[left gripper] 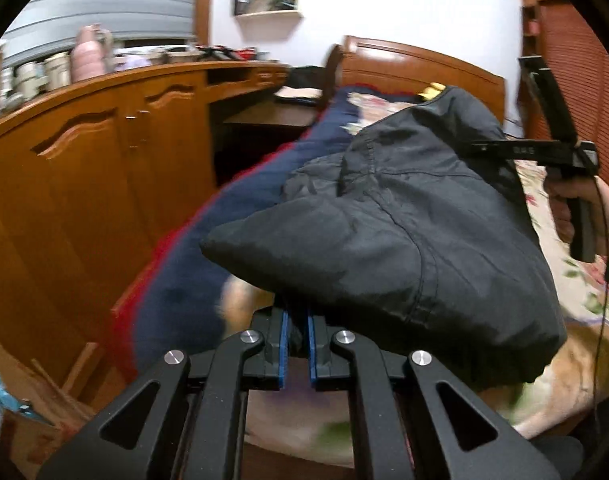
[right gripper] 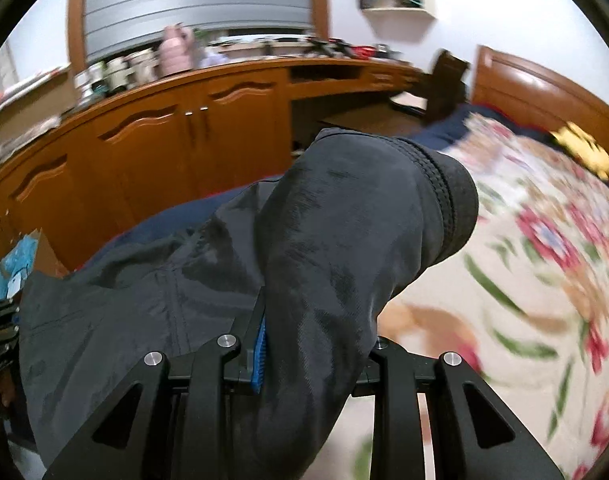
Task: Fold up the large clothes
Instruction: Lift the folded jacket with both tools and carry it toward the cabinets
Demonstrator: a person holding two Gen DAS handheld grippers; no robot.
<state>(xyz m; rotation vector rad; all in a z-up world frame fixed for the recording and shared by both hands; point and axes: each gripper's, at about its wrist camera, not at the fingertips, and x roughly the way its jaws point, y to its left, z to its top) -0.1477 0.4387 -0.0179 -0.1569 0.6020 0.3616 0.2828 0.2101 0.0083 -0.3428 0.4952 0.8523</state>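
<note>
Lying across a bed with a floral cream blanket (right gripper: 544, 240), a large dark grey padded jacket (left gripper: 404, 240) hangs lifted between both tools. Left tool (left gripper: 298, 320) pinches its edge, nearly shut; right tool (right gripper: 304, 344) clamps its sleeve.

1. Dark grey jacket (left gripper: 384, 240), plain, with a black ribbed cuff (right gripper: 452, 200) at about one o'clock in the right wrist view.
2. Bedspread (right gripper: 544, 240) — cream, with red flowers and green leaves.
3. Navy blanket (left gripper: 184, 300), red-edged, at nine o'clock.
4. Cabinets (left gripper: 84, 168) — orange-brown wood.
5. Gripper pads (left gripper: 286, 332): blue.
</note>
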